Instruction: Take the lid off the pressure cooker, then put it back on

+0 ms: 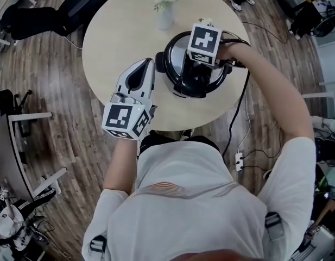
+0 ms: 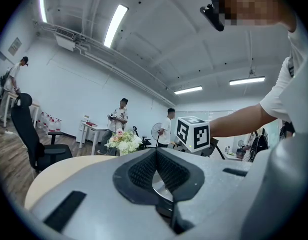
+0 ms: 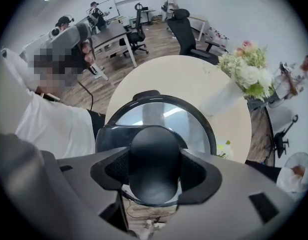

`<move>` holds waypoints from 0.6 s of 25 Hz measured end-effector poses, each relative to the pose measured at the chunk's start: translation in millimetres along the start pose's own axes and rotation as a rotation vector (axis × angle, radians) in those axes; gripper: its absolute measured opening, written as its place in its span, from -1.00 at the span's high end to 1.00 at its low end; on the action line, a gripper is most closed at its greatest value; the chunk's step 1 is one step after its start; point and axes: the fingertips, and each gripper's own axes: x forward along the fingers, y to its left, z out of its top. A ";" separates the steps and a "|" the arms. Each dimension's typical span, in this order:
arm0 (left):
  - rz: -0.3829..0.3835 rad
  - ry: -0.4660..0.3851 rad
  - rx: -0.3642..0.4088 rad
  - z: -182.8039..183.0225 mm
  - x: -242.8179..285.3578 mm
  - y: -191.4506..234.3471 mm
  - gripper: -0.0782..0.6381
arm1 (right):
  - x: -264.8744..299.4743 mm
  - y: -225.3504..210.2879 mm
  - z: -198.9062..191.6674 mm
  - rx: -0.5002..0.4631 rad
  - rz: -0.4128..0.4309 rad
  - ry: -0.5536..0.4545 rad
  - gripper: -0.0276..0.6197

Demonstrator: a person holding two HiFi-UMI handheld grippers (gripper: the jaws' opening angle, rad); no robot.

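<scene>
While ribbed fingers (image 3: 116, 170) of the right gripper (image 3: 154, 170) clamp the rounded black knob (image 3: 154, 146), the shiny round lid (image 3: 186, 118) sits on the cooker (image 1: 183, 87) near the vase (image 1: 165, 18) on the pale tabletop (image 1: 113, 31); the left gripper (image 2: 156, 158) is closed, empty.

Three views, one bench (image 1: 113, 37)
Head camera looks steeply down on the bench; right tool (image 3: 155, 169) camera looks down close; left tool (image 2: 156, 156) camera faces level, sharing the flowers (image 2: 123, 140).

Illumination: bright and even, from ceiling tube lights (image 2: 115, 25). Shadows on the surface (image 1: 118, 42) are soft. The lid (image 3: 163, 115) mirrors the tubes (mild glare). Both gripper views bow strongly, with dark vignetted corners and a soft foreground.
</scene>
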 end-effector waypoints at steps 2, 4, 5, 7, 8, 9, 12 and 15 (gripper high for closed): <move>0.004 0.001 -0.001 -0.6 -0.7 0.7 0.77 | -0.7 3.0 0.1 -0.099 0.000 0.009 0.05; 0.007 0.002 -0.001 -1.1 -1.1 1.0 0.77 | -1.1 6.3 -0.1 -0.221 -0.001 0.021 0.05; 0.009 0.003 -0.001 -1.2 -1.1 1.0 0.77 | -0.9 7.2 -0.4 -0.262 -0.001 0.026 0.05; 0.011 0.002 -0.002 -0.9 -0.8 0.9 0.77 | -0.8 7.4 -0.7 -0.285 0.002 0.028 0.05; 0.012 0.002 -0.002 -0.7 -0.7 1.0 0.77 | -0.8 7.3 -0.9 -0.280 0.003 0.026 0.05; 0.013 0.002 -0.002 -0.5 -0.7 0.9 0.77 | -0.9 7.2 -1.0 -0.273 0.004 0.024 0.05; 0.014 0.003 -0.001 -0.7 -0.4 0.8 0.77 | -0.2 6.7 -1.0 -0.258 0.004 0.025 0.05; 0.013 0.002 0.002 0.7 -0.1 0.0 0.77 | 0.2 6.5 -0.1 -0.255 0.004 0.030 0.04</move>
